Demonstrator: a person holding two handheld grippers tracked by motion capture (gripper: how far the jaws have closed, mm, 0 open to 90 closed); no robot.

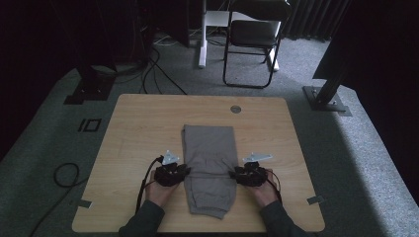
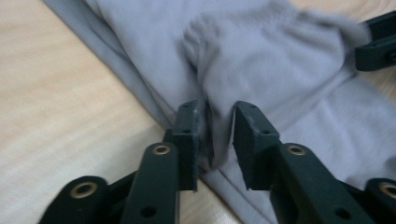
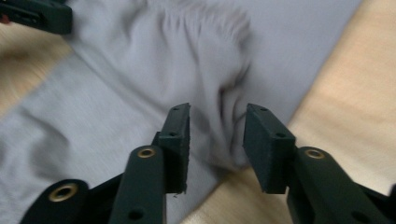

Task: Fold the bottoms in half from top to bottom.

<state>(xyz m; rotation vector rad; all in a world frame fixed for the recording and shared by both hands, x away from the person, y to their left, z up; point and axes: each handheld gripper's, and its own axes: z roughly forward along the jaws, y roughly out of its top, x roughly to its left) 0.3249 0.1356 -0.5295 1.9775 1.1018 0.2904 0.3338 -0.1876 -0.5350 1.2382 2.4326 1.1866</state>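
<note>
The grey pants [image 1: 209,168] lie folded lengthwise in the middle of the table [image 1: 133,123], a narrow strip running from the far half toward the near edge, cuffs nearest the person. A crease runs across the strip between the two grippers, and the cloth there is bunched.

The left gripper [image 1: 179,172] sits at the pants' left edge, on the table top, pointing inward at the cloth. In the left gripper view [image 2: 215,135] its jaws stand apart with a raised fold of grey cloth between them; the fold lies against the left pad, while a gap shows before the right one, so the pads do not clamp it. The right gripper's black tip shows at the upper right of that view, across the cloth.

The right gripper [image 1: 238,174] sits at the pants' right edge, facing the left one across the strip. In the right gripper view [image 3: 217,140] its jaws are also apart, a puckered ridge of cloth standing loose in the gap, touching neither pad firmly.

Both hands [image 1: 160,191] come in from the near edge, sleeves over the table's rim. Cables trail back from each gripper.

Beyond the table stand a folding chair [image 1: 252,34] and dark frame posts on grey carpet [image 1: 356,148].
</note>
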